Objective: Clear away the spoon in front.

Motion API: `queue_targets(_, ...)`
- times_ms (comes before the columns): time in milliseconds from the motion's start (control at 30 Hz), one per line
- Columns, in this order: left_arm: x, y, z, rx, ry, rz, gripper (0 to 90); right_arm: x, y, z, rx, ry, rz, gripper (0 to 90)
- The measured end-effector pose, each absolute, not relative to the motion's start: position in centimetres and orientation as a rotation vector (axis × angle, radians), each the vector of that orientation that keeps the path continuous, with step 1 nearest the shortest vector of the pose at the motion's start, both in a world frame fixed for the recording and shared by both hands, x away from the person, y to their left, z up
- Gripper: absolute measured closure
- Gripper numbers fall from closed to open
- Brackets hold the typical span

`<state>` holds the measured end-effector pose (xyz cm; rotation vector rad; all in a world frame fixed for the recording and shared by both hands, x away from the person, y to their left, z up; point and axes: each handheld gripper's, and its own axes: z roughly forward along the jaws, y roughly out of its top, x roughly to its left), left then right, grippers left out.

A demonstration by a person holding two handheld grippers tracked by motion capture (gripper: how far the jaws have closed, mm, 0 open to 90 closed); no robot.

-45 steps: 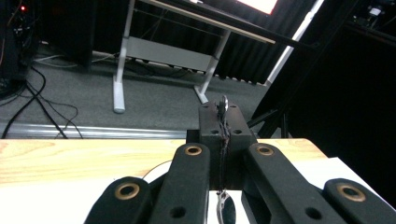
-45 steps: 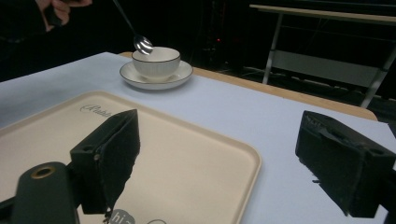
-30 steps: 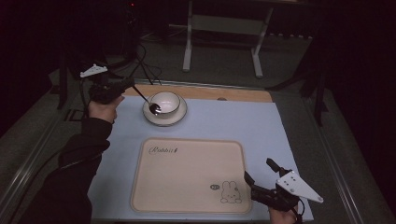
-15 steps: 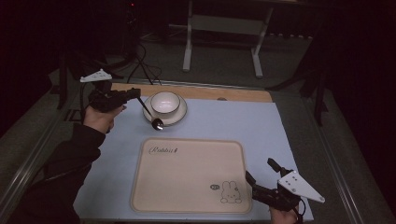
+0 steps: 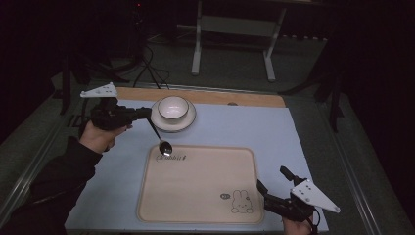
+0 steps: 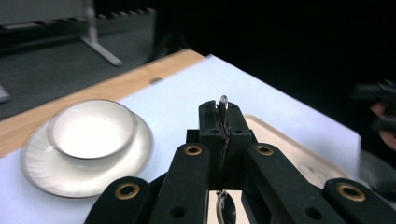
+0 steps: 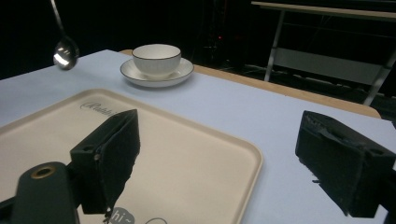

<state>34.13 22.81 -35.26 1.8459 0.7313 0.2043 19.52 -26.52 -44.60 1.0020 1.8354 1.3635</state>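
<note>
A white cup [image 5: 173, 107] sits on a white saucer [image 5: 188, 122] at the back of the light blue table cover. To its left, my left gripper [image 5: 145, 114] is shut on the handle of a metal spoon [image 5: 160, 138], whose bowl hangs just above the far left corner of the beige tray [image 5: 198, 183]. Seen from the left gripper view, the spoon handle [image 6: 223, 105] is pinched between the closed jaws, with the cup [image 6: 91, 129] to the left. My right gripper [image 5: 270, 191] stands open and empty at the tray's near right corner. From the right gripper view, the spoon bowl [image 7: 65, 52] hangs at upper left.
The tray bears a rabbit drawing [image 5: 241, 201] near its right front corner. A wooden strip [image 5: 244, 98] runs along the table's far edge. Table legs [image 5: 232, 44] and cables stand on the dark floor behind.
My left gripper lifted the spoon out of the cup and carried it left and toward the tray's far left corner. The right gripper stayed put.
</note>
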Motion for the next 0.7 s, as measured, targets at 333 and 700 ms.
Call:
queue_targets(333, 33.0, 21.1, -35.9, 1.913, 0.594, 0.108, 90.0, 19.5, -26.4, -44.6, 0.996, 1.838, 1.362, 13.7)
queue_targets(700, 32.5, 19.4, -37.6, 2.004, 0.512, 0.026, 90.0, 19.5, -26.4, -44.6, 0.996, 1.839, 1.363, 13.7)
